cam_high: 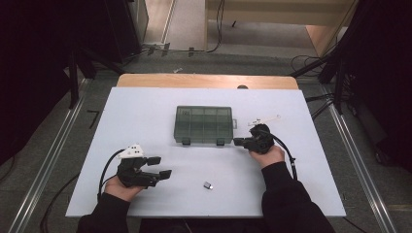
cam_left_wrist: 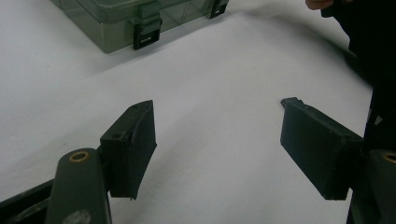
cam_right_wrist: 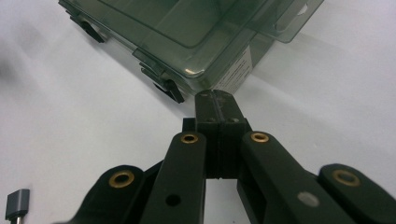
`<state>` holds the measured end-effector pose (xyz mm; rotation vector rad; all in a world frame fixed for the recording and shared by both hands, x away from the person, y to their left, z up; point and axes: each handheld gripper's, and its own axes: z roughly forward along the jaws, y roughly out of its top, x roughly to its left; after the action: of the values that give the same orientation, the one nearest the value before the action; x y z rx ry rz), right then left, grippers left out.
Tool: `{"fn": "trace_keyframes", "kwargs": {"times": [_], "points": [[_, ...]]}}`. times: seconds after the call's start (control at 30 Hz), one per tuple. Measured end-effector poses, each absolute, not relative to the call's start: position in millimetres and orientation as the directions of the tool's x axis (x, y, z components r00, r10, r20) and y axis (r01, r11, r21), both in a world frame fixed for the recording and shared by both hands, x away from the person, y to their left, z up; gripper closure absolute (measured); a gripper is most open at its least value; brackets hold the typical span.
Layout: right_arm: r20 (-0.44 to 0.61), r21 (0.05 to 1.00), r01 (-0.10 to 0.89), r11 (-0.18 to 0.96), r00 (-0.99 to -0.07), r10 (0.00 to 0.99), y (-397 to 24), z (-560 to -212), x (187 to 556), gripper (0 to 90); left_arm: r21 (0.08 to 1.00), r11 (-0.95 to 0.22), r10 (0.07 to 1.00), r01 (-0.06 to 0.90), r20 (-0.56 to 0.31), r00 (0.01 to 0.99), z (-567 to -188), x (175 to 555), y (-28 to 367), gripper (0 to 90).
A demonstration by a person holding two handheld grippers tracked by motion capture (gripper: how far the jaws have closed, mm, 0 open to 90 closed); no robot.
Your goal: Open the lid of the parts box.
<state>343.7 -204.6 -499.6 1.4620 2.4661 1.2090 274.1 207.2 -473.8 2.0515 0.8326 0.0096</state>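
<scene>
- Your right hand-held gripper (cam_high: 239, 141) is clenched, jaws pressed flat together with nothing between them. Its tip sits at the near right corner of the smoky compartment box (cam_high: 203, 124), just beside the right front latch (cam_right_wrist: 169, 88).
- The box lies flat near the middle of the table (cam_high: 145, 104), lid down. Both front latches look fastened; the left front latch (cam_left_wrist: 147, 35) faces your left hand.
- Judgement: the step in hand is working the right latch open with the closed jaw tip.
- To do it well, bring the tip under the latch's lower lip, not against the box wall, and lever up and away in 1 short move.
- The box looks light and the sheet smooth, so it will likely slide under a sideways push. Keep the force upward.
- Your left hand-held gripper (cam_high: 158, 167) is released, jaws wide apart with bare table between them, well apart from the box at the near left. Consider moving it up to steady the box's left edge.
- Mind the small grey metal part (cam_high: 208, 185) near the front edge, between your 2 hands; a sleeve could sweep it off.
- A thin white piece (cam_high: 264, 119) lies just beyond your right hand.
- Surface: a matte white sheet over a wooden top, whose far edge shows.
- Room: grey floor, rails along both sides, cables trailing at the far right, dark curtains left and right.
</scene>
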Motion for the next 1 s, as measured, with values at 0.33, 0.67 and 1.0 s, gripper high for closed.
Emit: {"fn": "trace_keyframes", "kwargs": {"times": [0.33, 0.67, 1.0], "points": [[0.339, 0.633, 0.73, 0.257, -0.561, 0.756, -203.8, -498.9, 342.7, 88.1, 0.742, -0.375, 0.563, 0.556, -0.294, 0.772, -474.2, 274.0, 206.6, 26.9], [0.325, 0.645, 0.717, 0.265, -0.571, 0.754, -201.7, -497.6, 341.6, 88.1, 0.739, -0.381, 0.564, 0.555, -0.29, 0.773, -474.2, 274.0, 206.4, 26.9], [0.322, 0.655, 0.708, 0.262, -0.576, 0.752, -201.8, -494.9, 340.1, 88.1, 0.737, -0.385, 0.563, 0.556, -0.289, 0.774, -474.4, 274.3, 206.5, 26.8]]}}
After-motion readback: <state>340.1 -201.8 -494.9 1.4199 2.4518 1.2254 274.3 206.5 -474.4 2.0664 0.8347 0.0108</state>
